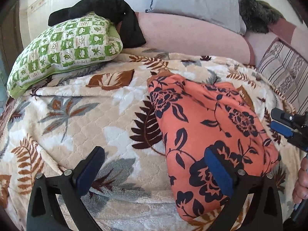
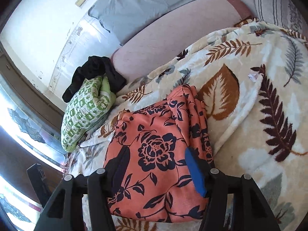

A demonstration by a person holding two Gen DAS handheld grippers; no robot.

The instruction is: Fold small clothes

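Note:
An orange garment with dark blue flowers (image 1: 209,127) lies folded into a rough rectangle on the leaf-patterned blanket (image 1: 77,115). My left gripper (image 1: 154,169) hangs above the blanket with its jaws wide apart and nothing between them; its right fingertip (image 1: 217,171) is over the garment's near end. In the right wrist view the same garment (image 2: 154,146) shows stacked layers along its right side. My right gripper (image 2: 157,169) hovers over its near part, jaws apart, with no cloth pinched. In the left wrist view the right gripper (image 1: 284,123) sits at the garment's right edge.
A green frog-print pillow (image 1: 63,52) lies at the back left with a black garment (image 1: 107,13) draped over it. Behind are a pink bolster (image 1: 192,36), a grey pillow (image 1: 192,2) and a striped pillow (image 1: 283,71). A hand (image 1: 302,181) shows at the right edge.

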